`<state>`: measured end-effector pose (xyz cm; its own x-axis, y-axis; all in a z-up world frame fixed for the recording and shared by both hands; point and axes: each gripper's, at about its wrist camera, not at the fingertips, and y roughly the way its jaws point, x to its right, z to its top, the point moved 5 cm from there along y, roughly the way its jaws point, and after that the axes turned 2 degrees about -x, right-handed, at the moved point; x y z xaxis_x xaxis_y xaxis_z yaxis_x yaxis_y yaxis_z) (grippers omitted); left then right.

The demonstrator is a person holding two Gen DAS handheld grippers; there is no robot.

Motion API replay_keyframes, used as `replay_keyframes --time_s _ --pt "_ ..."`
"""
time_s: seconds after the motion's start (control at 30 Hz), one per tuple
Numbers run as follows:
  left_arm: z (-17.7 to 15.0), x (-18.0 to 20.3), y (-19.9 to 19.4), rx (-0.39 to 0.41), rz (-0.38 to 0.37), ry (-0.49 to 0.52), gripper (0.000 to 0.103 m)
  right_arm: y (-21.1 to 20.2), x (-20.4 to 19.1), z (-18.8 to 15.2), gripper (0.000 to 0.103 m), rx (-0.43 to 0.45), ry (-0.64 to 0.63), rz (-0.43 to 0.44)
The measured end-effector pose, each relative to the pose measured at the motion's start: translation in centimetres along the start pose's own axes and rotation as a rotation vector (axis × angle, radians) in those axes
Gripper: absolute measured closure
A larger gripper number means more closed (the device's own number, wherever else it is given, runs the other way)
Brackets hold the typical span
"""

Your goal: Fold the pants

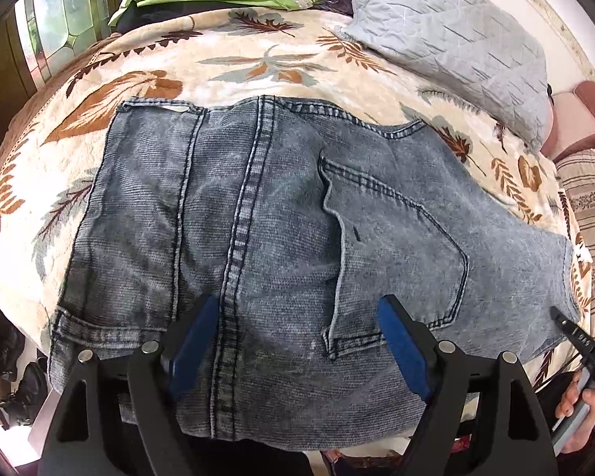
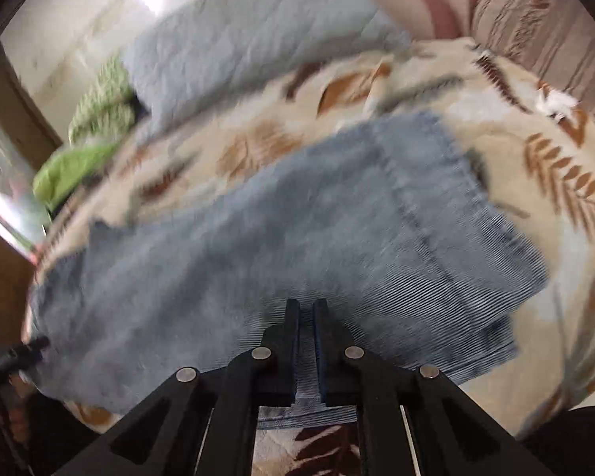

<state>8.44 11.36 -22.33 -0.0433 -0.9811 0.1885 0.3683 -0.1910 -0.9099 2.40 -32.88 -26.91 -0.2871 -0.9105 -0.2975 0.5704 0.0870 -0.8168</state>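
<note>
1. Grey-blue denim pants (image 1: 281, 238) lie on a bed covered by a cream blanket (image 1: 258, 63) with a brown leaf print. A grey quilted pillow (image 1: 448, 31) sits beyond them.
2. The pants already form a compact, roughly rectangular bundle in layers, with a back pocket (image 1: 392, 246) and a thick seam facing up; the main folds look done.
3. The left gripper (image 1: 297, 341) hovers over the near edge of the bundle, its blue-padded jaws spread wide and gripping nothing.
4. The right gripper (image 2: 306, 309), seen in a motion-blurred view, has its jaws pressed nearly together over the denim; no cloth is clearly pinched.
5. What likely remains is smoothing or one last fold, if any.
</note>
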Motion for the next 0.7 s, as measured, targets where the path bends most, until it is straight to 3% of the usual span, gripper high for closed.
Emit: replay_keyframes --time_s 0.13,0.23,0.3,0.37,0.5,0.6,0.7 --pt "-0.1 -0.5 -0.1 -0.022 0.009 -0.023 0.02 0.1 -0.6 -1.0 0.093 -0.02 -0.109 -0.041" --pt "0.0 -1.1 -1.3 0.006 0.05 -0.028 0.02 -0.1 -0.6 -1.3 0.093 -0.07 -0.125 -0.042" --pt "0.2 -1.8 -2.1 0.016 0.003 -0.054 0.02 -0.5 -0.8 -1.2 0.092 -0.124 -0.12 -0.045" --pt "0.5 -2.6 -2.9 0.02 -0.039 -0.098 0.02 -0.8 -2.2 -0.4 0.091 -0.145 -0.123 0.012" --pt "1.3 -3.9 -4.9 0.066 -0.032 -0.126 0.02 -2.2 -8.3 2.2 0.091 -0.073 -0.249 0.175" --pt "1.7 -4.8 -5.4 0.068 0.002 -0.115 0.02 -1.6 -14.3 3.8 0.091 -0.078 -0.332 0.279" --pt "1.6 -5.9 -4.9 0.06 0.056 -0.103 0.02 -0.1 -19.6 4.5 0.09 -0.058 -0.435 0.294"
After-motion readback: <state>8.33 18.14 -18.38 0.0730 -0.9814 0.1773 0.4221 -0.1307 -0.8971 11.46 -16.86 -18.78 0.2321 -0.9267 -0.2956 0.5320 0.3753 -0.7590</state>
